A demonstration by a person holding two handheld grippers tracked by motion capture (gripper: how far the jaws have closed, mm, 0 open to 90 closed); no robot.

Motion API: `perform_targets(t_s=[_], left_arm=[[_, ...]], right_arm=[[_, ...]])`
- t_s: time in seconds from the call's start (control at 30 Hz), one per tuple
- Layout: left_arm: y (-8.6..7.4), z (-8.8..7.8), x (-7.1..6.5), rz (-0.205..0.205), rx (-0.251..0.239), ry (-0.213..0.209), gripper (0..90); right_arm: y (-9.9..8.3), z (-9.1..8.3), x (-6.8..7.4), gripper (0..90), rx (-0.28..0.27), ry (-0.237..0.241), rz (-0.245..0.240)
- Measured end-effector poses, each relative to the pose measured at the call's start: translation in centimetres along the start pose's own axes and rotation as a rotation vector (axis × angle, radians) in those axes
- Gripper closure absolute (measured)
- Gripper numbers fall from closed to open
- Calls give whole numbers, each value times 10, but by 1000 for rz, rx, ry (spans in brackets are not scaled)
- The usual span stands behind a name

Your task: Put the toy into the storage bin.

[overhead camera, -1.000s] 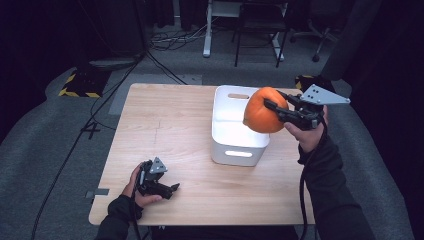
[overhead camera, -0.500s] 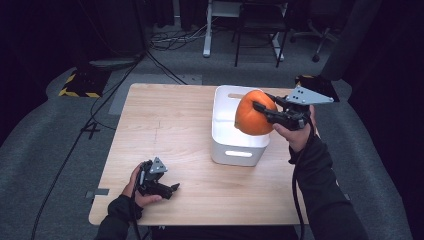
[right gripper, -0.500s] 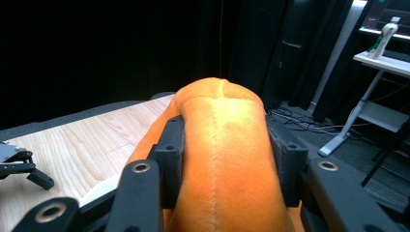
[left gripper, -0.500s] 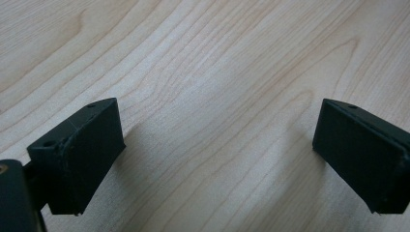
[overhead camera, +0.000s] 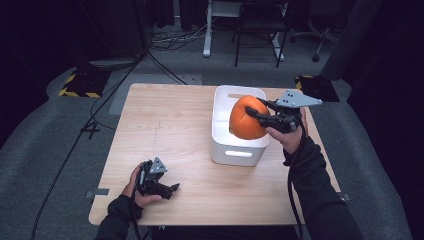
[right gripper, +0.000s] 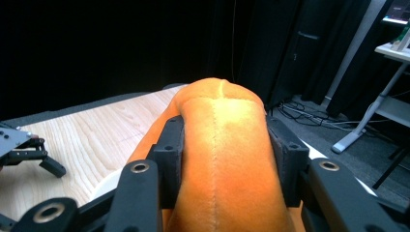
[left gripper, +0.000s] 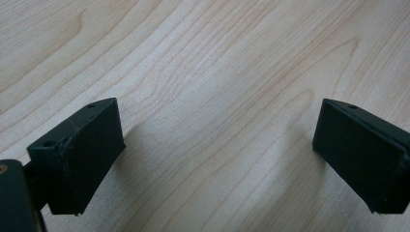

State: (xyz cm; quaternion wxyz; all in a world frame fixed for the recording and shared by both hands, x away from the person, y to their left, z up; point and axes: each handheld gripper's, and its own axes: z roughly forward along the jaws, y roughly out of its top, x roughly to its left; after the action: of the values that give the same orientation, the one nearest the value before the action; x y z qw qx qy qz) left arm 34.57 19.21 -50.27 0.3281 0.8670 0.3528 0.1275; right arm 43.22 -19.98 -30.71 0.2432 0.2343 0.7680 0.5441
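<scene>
Orange plush, one item: a soft pumpkin [overhead camera: 246, 119], round, with stitched seams running over its crown and fabric that dents under pressure. We find it gripped in the right gripper [overhead camera: 263, 111], whose fingers [right gripper: 169, 145] are clenched on its two flanks, sinking into the stuffing. It hangs over the open top of the bin, not yet inside.

White plastic, one item: a bin [overhead camera: 235, 150], rectangular with rounded corners, smooth walls and a slot handle in its near face, standing on the right half of the worktop.

Pale wood grain, one item: the worktop [overhead camera: 165, 120], flat and matt.

Black hard plastic, one item: the left gripper [overhead camera: 165, 189], resting at the near left edge of the worktop, well apart from the bin, fingers [left gripper: 82, 150] spread with nothing between them.

Step in hand, as we judge it: carrying the pumpkin into the bin. The next move calls for lowering it between the walls, then letting go; being soft, it should settle without bouncing.
</scene>
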Motion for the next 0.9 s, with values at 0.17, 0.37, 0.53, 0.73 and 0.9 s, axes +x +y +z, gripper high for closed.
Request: perform_targets(t_s=[0.17,0.37,0.53,0.73,0.9], left_arm=[[0,0,0,1,0,1,43],[0,0,0,2,0,1,43],[0,0,0,0,-1,1,43],[0,0,0,3,0,2,43],[0,0,0,-1,-1,0,43]], right_arm=[[-5,5,2,565,13,5,6],[-8,11,3,564,33,16,-2],[-11,15,3,561,48,24,-9],[-18,19,3,556,75,42,-25],[-21,20,3,552,89,56,-22]])
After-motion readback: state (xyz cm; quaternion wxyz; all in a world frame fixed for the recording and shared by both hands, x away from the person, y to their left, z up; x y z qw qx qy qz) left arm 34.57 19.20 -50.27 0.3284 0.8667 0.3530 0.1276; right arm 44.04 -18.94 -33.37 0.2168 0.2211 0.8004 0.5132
